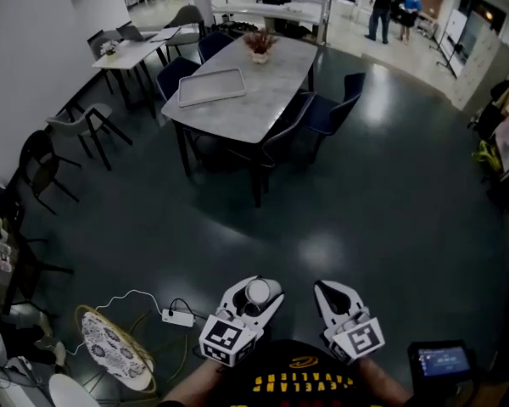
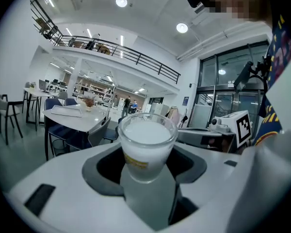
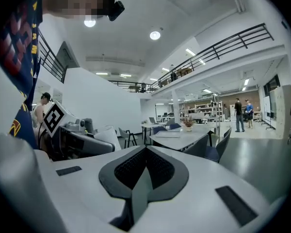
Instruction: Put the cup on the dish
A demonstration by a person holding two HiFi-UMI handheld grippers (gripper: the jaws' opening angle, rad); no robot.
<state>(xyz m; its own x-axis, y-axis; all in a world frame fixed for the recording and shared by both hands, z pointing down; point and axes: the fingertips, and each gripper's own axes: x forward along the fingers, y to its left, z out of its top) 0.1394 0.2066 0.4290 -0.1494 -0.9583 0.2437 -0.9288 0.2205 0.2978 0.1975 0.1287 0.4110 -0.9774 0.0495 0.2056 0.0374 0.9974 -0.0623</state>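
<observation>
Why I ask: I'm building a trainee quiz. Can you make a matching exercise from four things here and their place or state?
Things:
1. cup
2. right gripper
3. tray
4. power strip

Place or state:
A. on the floor
B. jaws together, nothing between them
C. between the jaws of the left gripper
D. on the grey table

Pairs: 1-C, 2-B, 3-D, 4-A

The cup (image 2: 146, 144) looks like clear glossy glass, the floor (image 1: 382, 185) dark and shiny, the table (image 1: 271, 87) smooth.
</observation>
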